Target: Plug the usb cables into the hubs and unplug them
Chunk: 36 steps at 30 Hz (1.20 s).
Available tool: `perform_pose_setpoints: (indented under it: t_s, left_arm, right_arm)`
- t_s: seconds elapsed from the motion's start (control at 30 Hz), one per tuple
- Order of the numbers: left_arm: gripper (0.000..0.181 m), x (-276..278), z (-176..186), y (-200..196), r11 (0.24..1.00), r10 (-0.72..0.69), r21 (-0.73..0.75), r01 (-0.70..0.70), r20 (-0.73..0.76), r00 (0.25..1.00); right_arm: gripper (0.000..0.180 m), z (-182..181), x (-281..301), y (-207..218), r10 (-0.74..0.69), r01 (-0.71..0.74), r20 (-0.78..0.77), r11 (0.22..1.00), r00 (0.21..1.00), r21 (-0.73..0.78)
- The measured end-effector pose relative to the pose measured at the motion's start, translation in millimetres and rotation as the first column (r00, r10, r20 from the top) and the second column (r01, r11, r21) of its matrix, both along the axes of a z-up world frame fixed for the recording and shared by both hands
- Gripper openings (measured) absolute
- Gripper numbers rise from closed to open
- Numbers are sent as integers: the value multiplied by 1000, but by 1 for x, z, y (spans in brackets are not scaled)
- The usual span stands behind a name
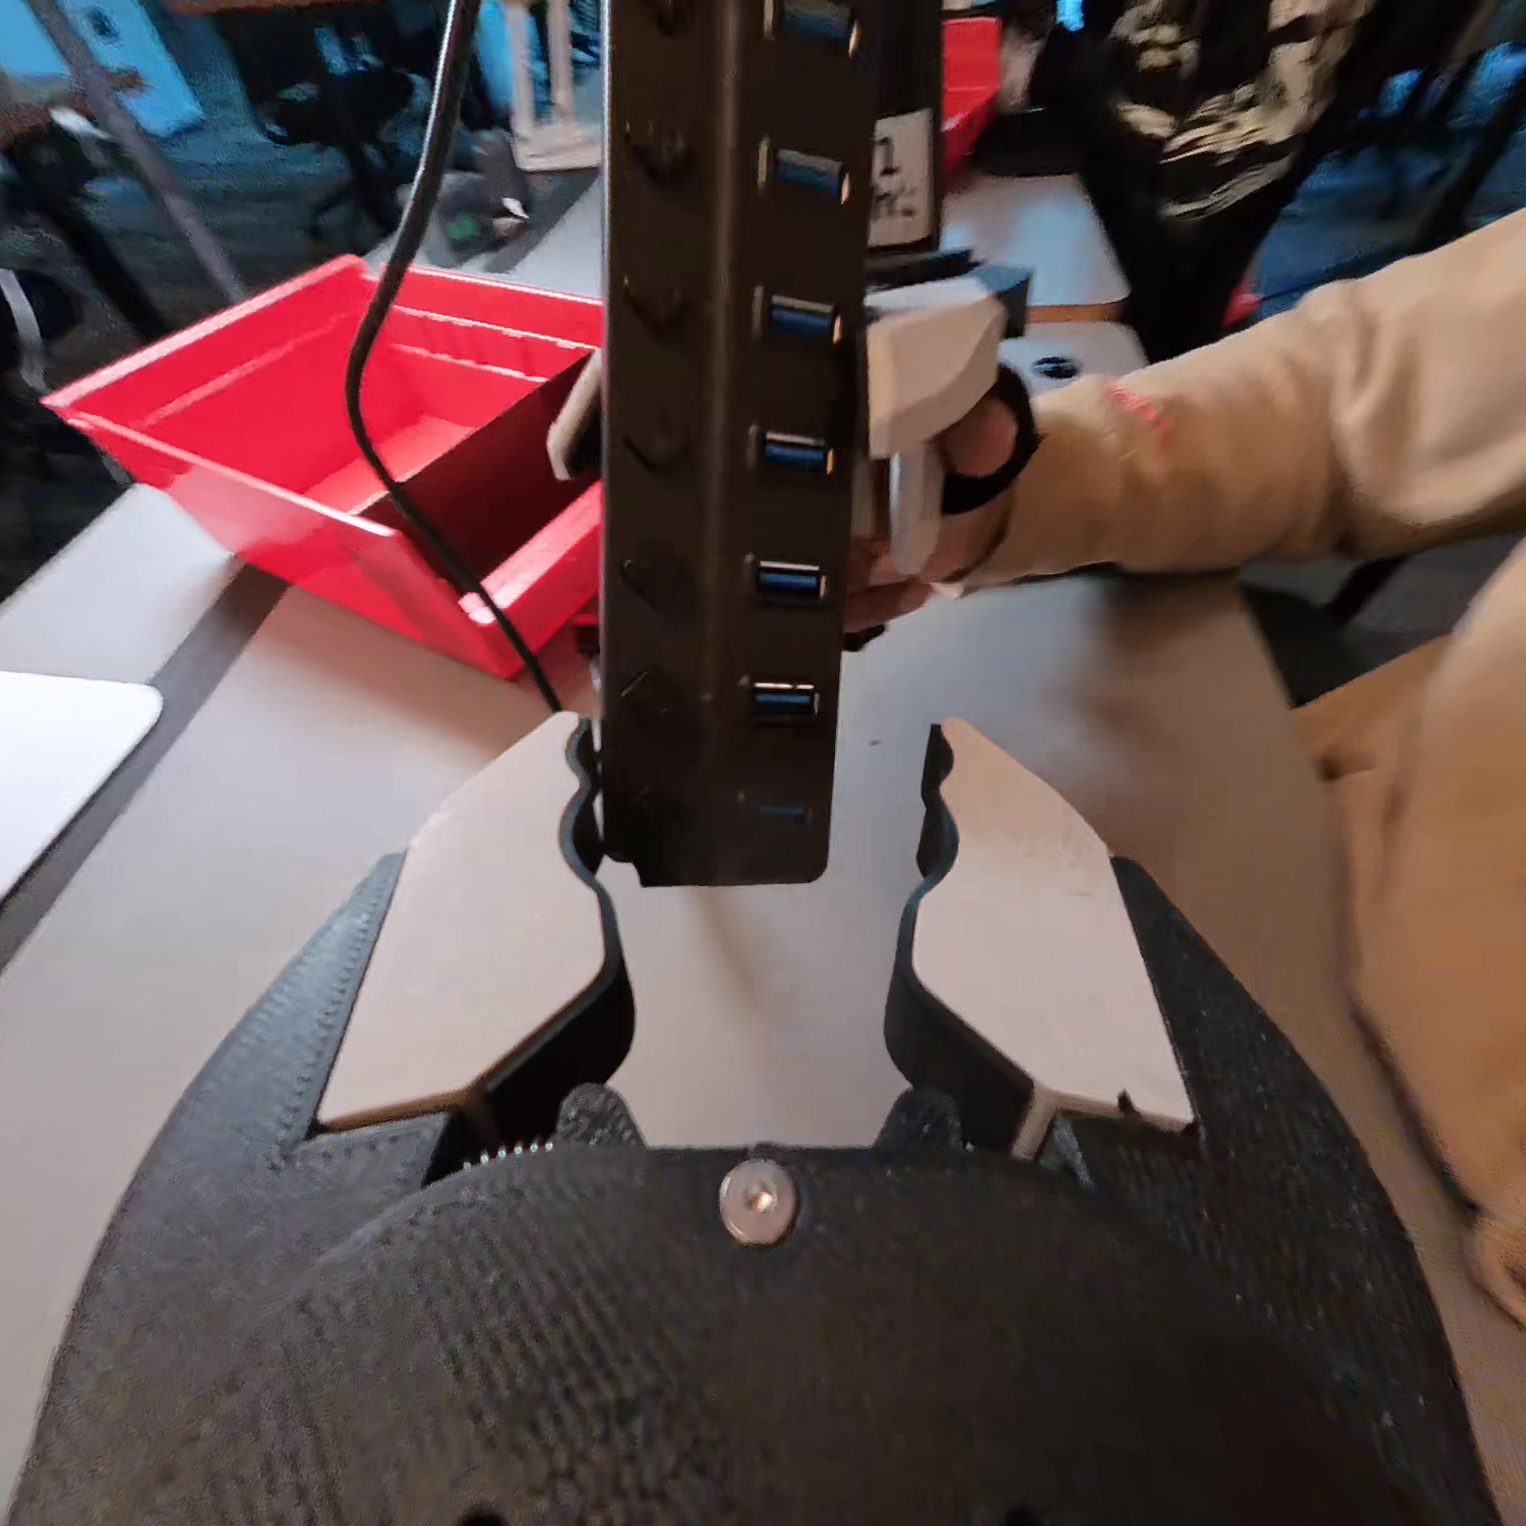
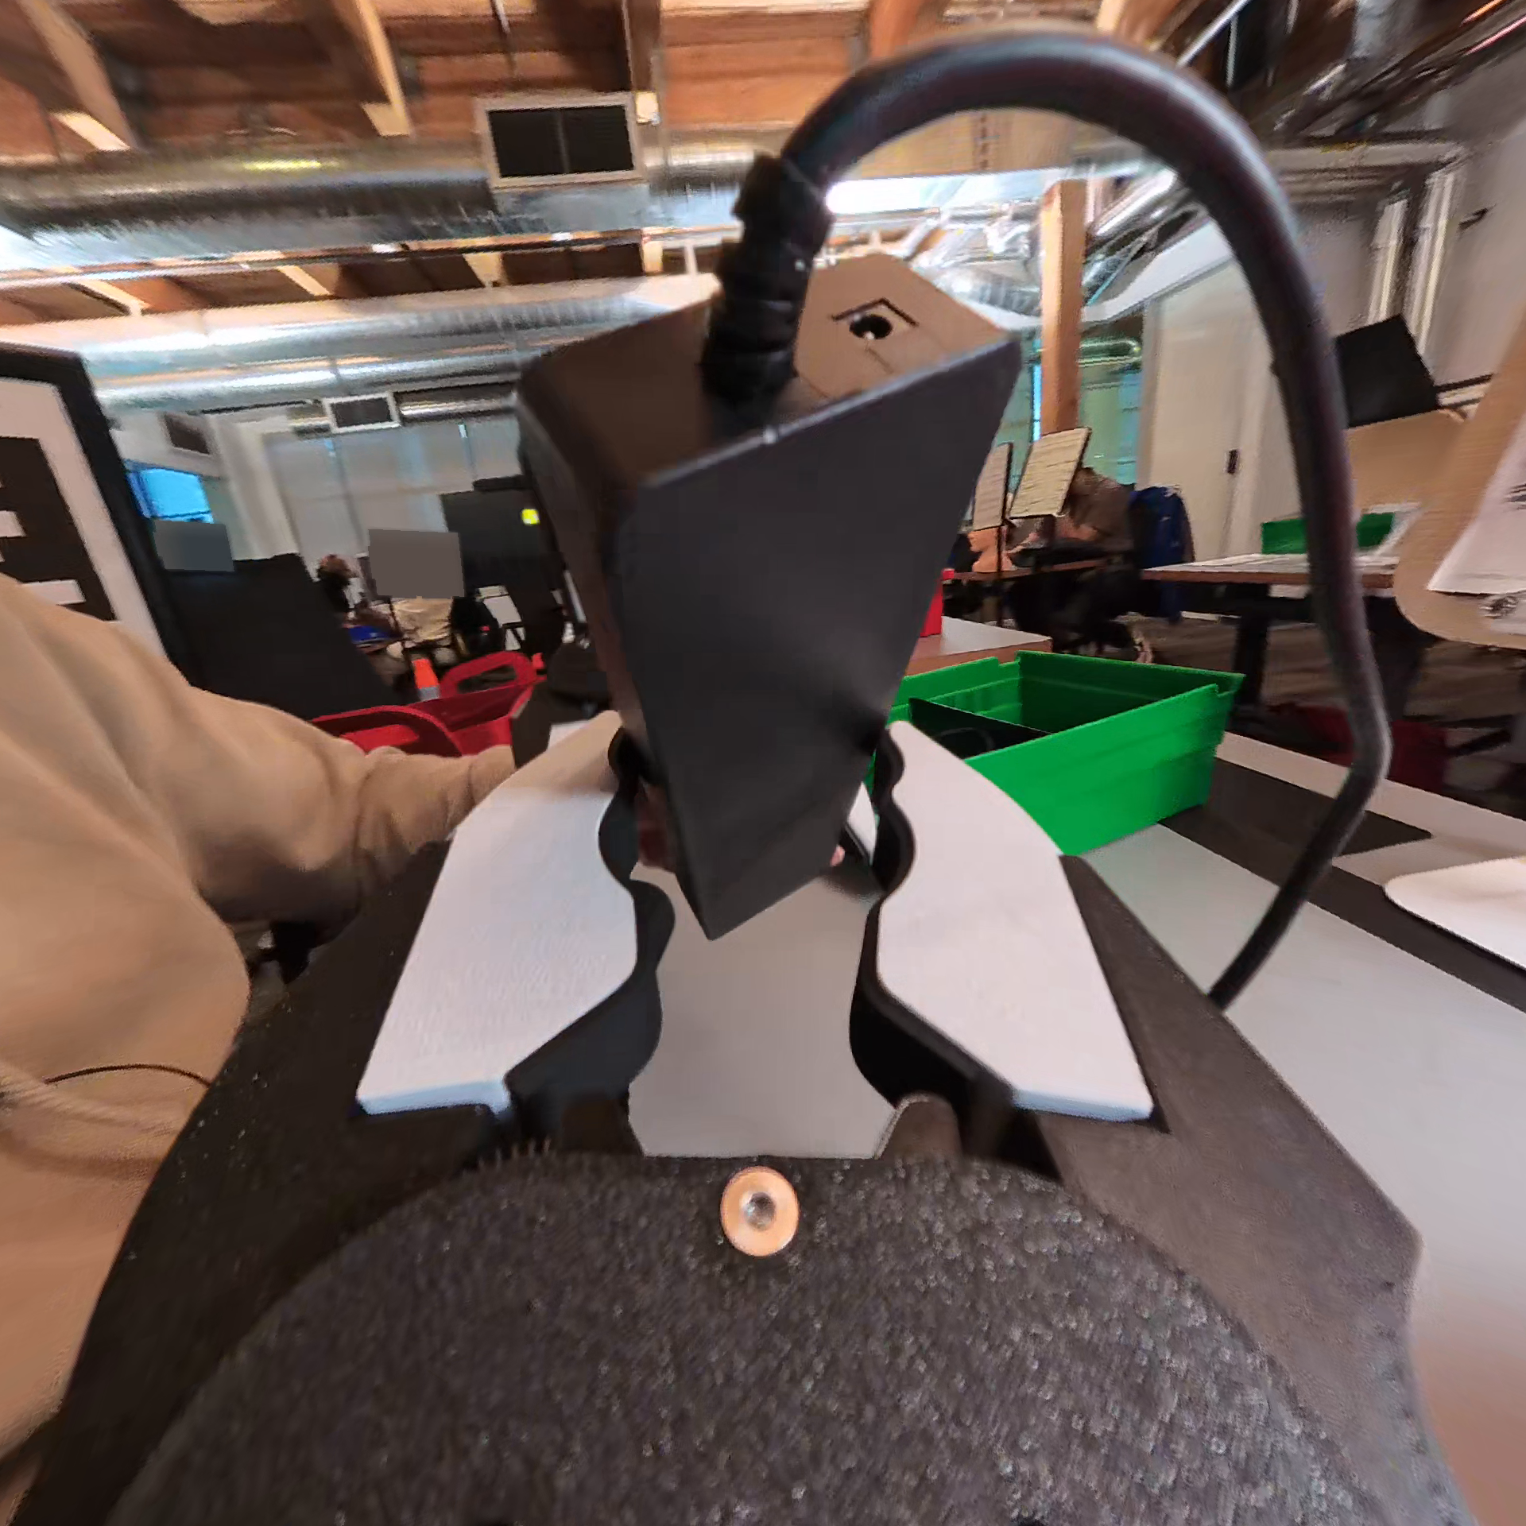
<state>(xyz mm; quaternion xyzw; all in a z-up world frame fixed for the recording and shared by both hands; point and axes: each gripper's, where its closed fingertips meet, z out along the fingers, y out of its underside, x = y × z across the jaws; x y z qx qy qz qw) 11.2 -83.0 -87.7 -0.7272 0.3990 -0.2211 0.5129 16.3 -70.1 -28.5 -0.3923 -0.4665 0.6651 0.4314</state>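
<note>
We have the hub [image 1: 718, 462] lifted off the surface [image 1: 248, 826], a long black bar hanging upright in the air, with a row of blue-lined sockets down one face and small switches beside them. Every socket we can see is empty, so we judge that no plugging has begun, and all the inserting and pulling out is left to do. Its own thick black lead [image 2: 1288, 462] leaves the top end, arches over and drops toward the surface.

Our right tool [image 2: 755, 793] holds the hub, with its fingers closed on the sides of the bar around the middle. Our left tool [image 1: 755, 793] stands wide at the bar's lower end: its left finger [image 1: 512, 867] touches or nearly touches the hub's edge, the right finger [image 1: 1016, 875] is clearly apart from it, so it grips nothing.

No loose cable with a plug shows in either view. Behind the hub, a red bin [image 1: 330, 446] with dividers sits on the surface toward its far left side. A green bin [image 2: 1098, 743] sits toward its other side. A white pad [image 1: 58, 760] lies at the left edge.
</note>
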Motion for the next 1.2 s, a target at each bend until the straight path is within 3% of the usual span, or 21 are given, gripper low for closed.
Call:
perform_pose_setpoints:
  t_s: [0.1, 0.2, 0.33, 0.43, 0.7, 0.83, 0.93, 1.07, 1.13, 1.2]
  left_arm:
    - [60, -4, -12, 13, 991, 79, 110, -77, -19, 997]
    - [57, -5, -22, 6, 995, 33, 90, -31, -23, 999]
    - [56, -6, -17, -15, 993, -114, -19, 118, 143, 983]
    - [56, -3, -24, -22, 983, -160, -65, 174, 174, 972]
    - [56, 3, -38, -19, 979, -142, -115, 165, 191, 971]
    - [62, -1, -25, -19, 984, -134, -83, 158, 237, 962]
    - [68, -29, -1, -12, 997, -65, -25, 73, 234, 970]
    - [62, -117, 33, 9, 979, 191, 47, -198, 119, 974]
    - [58, -169, 31, 18, 948, 316, 46, -314, -33, 948]
    - [52, -223, 18, 28, 907, 420, 86, -412, -259, 870]
  right_arm:
    - [55, -7, -6, -5, -15, 15, 18, 1000, 1000, 6]
    - [55, -15, -8, -13, 2, -6, 53, 998, 999, 65]
    - [53, -22, -6, -22, 54, -71, 110, 986, 992, 154]
    - [58, -25, -4, -27, 82, -106, 140, 978, 987, 178]
    - [55, -39, -3, -23, 64, -111, 207, 968, 976, 225]
    - [54, -30, 2, -22, 75, -113, 178, 970, 981, 213]
    - [54, -19, 11, -11, 49, -81, 149, 972, 988, 219]
    - [54, -13, 27, 8, -12, -21, 134, 971, 991, 239]
    - [55, -14, 35, 17, -29, -1, 130, 974, 991, 227]
    - [55, -19, 42, 25, -49, 19, 136, 976, 990, 217]
